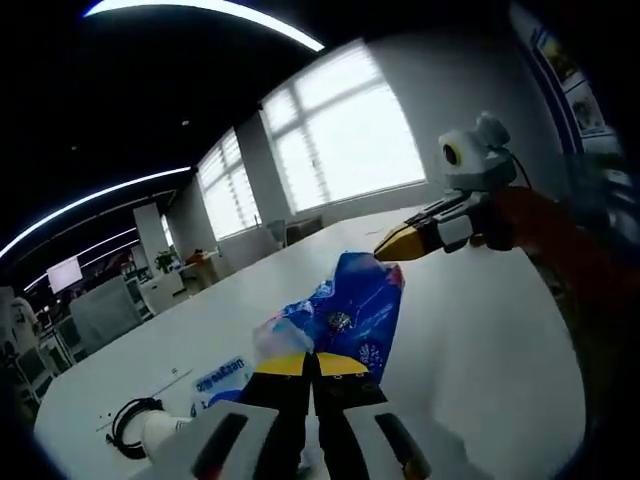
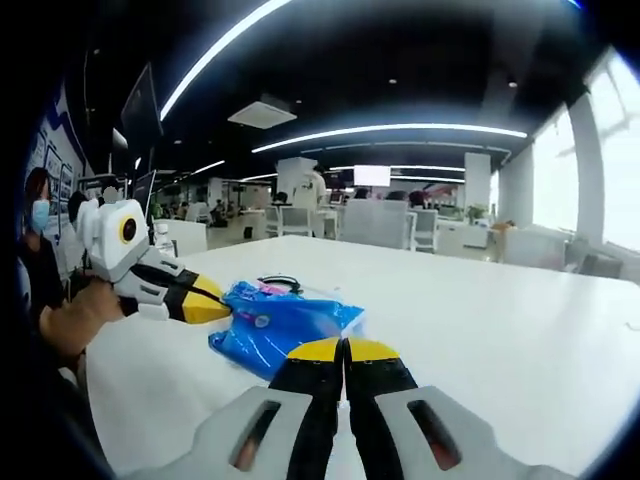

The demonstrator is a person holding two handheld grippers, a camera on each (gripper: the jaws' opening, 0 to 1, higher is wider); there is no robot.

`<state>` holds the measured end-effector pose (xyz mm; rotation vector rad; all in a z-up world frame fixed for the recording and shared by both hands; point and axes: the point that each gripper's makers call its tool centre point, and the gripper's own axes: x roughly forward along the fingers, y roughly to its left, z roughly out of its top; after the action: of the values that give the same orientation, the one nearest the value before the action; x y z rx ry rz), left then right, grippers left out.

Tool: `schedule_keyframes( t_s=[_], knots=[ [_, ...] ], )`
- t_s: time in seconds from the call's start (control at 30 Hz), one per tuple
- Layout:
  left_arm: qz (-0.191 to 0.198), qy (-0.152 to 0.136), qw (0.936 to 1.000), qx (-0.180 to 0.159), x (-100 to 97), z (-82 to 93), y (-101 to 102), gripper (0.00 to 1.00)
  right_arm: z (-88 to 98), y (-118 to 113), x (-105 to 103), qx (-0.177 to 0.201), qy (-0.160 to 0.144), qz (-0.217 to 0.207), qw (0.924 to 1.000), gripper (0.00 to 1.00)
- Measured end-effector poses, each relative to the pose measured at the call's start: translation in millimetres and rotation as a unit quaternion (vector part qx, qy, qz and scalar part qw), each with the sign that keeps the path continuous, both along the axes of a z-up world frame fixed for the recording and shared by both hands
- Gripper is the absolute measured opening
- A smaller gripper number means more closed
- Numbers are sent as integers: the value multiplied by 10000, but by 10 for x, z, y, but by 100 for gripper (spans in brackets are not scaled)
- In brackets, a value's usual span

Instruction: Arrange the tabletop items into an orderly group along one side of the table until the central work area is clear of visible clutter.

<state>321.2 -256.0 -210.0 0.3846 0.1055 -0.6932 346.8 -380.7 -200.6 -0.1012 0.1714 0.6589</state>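
A crumpled blue plastic bag (image 1: 352, 312) with white print lies on the white table (image 1: 480, 340), stretched between both grippers. My left gripper (image 1: 311, 362) has its yellow-tipped jaws shut on the bag's near edge. The right gripper (image 1: 397, 243) comes in from the right with its tip on the bag's far corner. In the right gripper view, the same bag (image 2: 270, 330) sits just ahead of my right gripper (image 2: 343, 350), whose jaws are shut on its edge. The left gripper (image 2: 208, 306) pinches the bag's left end there.
A coiled black cable (image 1: 130, 420) and a white plug-like object (image 1: 162, 430) lie at the near left; the cable (image 2: 280, 283) shows behind the bag. A hand (image 2: 80, 315) holds the left gripper. The bare tabletop (image 2: 500, 320) stretches right. Desks and chairs stand beyond.
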Motion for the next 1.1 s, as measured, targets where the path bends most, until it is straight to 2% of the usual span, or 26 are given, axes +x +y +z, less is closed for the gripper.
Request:
schedule_keyframes(
  t_s=[0.1,0.17,0.23,0.5,0.7,0.77,0.8,0.87,0.93,1.0,1.1],
  knots=[
    [23,-15,10000,67,-28,-55,3,0,-52,4,-3,-2,31,5,10000,0],
    [20,15,10000,87,55,-87,14,0,-106,19,-11,-1,72,11,10000,0],
    [8,36,9999,117,56,-142,15,0,-161,24,-17,-23,109,4,9999,0],
    [8,269,9993,268,75,-434,11,0,-452,50,-15,-102,395,29,9992,0],
    [27,494,9983,318,138,-613,60,0,-663,93,-7,-176,611,106,9979,0],
    [15,606,9976,343,136,-695,61,0,-715,98,6,-189,657,92,9976,0],
    [-49,762,9968,254,112,-743,40,0,-756,106,9,-205,697,99,9973,0],
    [-33,815,9964,248,148,-778,50,0,-836,95,23,-329,745,51,9967,0],
    [15,828,9961,310,143,-818,69,0,-873,123,5,-241,823,125,9962,0],
    [-66,983,9949,214,97,-844,58,0,-918,112,-1,-348,818,98,9960,0],
    [-22,998,9948,212,97,-842,73,0,-947,113,-8,-351,865,114,9956,0]
  ],
)
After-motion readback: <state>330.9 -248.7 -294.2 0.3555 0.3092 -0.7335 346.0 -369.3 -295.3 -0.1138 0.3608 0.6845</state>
